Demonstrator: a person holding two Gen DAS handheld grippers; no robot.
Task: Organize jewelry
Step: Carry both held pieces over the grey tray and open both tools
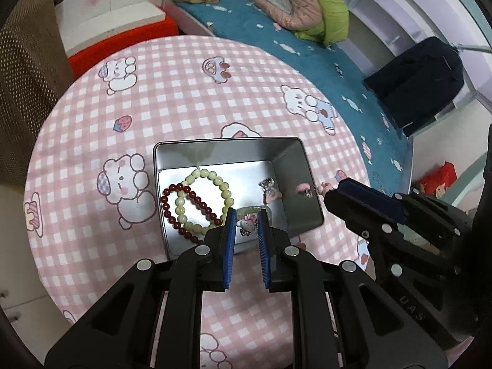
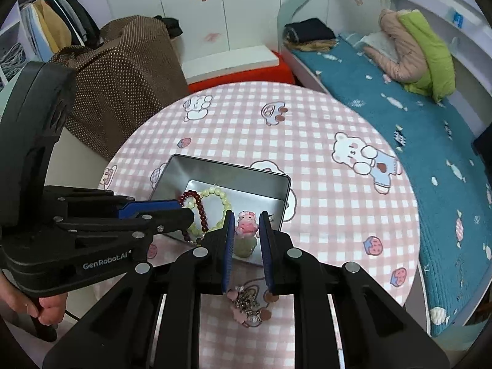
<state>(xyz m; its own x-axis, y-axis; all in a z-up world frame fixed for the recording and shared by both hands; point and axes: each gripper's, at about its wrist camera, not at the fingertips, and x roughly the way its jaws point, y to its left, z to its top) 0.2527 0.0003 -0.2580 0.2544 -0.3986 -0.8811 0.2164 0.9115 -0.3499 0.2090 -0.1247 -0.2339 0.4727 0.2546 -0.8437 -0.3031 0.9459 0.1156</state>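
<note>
Over the near end of the metal tin (image 1: 290,169), the left gripper (image 1: 247,215) hangs part open and empty, and the right gripper (image 2: 245,217) likewise, holding nothing. Inside the tin lie a green bead bracelet (image 1: 203,198), a dark red bead bracelet (image 1: 184,212) and a pink charm (image 2: 246,223). A pink chain (image 2: 247,306) lies on the checked tablecloth (image 2: 323,215) outside the tin.

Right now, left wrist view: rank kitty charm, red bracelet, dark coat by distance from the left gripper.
From the left gripper:
1. Kitty charm, right between the fingertips, in the tin.
2. Red bracelet, left side of the tin.
3. Dark coat, far right, beyond the table.
</note>
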